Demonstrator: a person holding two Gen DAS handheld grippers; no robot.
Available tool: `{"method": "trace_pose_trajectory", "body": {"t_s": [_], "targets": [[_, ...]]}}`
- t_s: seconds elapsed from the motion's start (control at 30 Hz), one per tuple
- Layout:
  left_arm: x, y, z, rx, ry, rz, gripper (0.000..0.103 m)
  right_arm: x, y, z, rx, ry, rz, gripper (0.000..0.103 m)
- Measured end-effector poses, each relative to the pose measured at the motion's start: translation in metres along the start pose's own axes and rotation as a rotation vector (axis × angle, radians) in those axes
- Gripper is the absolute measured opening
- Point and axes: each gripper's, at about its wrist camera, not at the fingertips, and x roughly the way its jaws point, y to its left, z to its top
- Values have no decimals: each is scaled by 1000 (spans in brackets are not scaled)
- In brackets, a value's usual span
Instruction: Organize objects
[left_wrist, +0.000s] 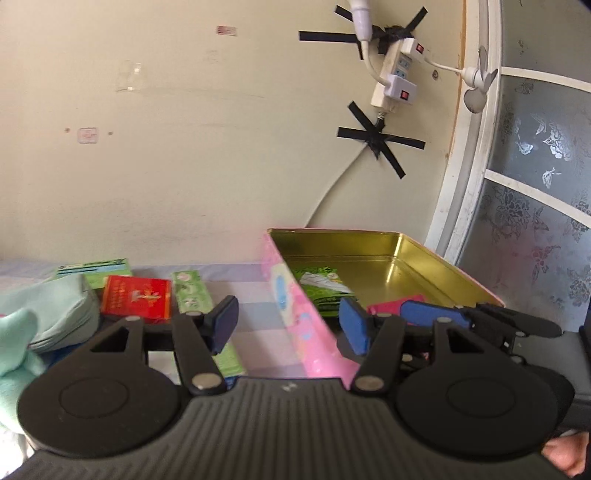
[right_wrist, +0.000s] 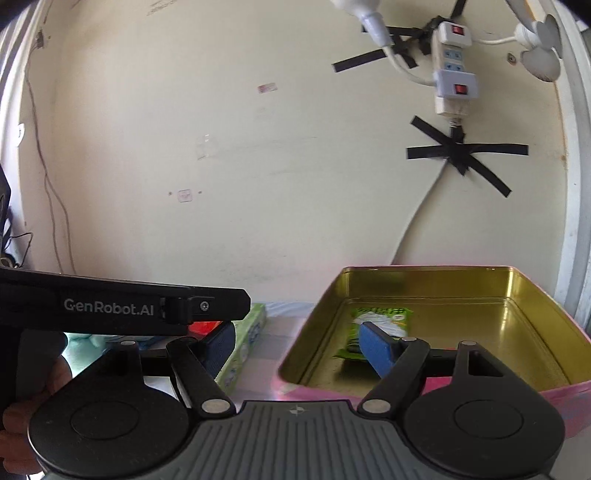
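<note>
Against a cream wall we find a striped bedsheet (left_wrist: 255, 314) bearing a pink tin (left_wrist: 306, 317), green packet (right_wrist: 380, 321) already inside, while our left gripper (left_wrist: 291, 325) and right gripper (right_wrist: 299, 347) both stand open and empty, so we judge the red packet (left_wrist: 136, 297) left of the tin, near the left gripper, as next to fetch.

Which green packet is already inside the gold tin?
The green packet with white on it, lying flat on the tin's gold bottom. The long green box and flat green one sit outside.
</note>
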Motion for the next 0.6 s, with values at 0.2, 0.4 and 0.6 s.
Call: {"method": "trace_pose_trajectory", "body": {"t_s": [0.2,0.4,0.6], "targets": [[-44,66,-49,-24,28,150,63,19,63,-19,-75,105,124,65],[-67,130,-81,-43,45,364,63,50,107,-41,-71,246,210,58],[-74,169,-91,-195,17,375,63,63,140,-33,-83,265,239,57]]}}
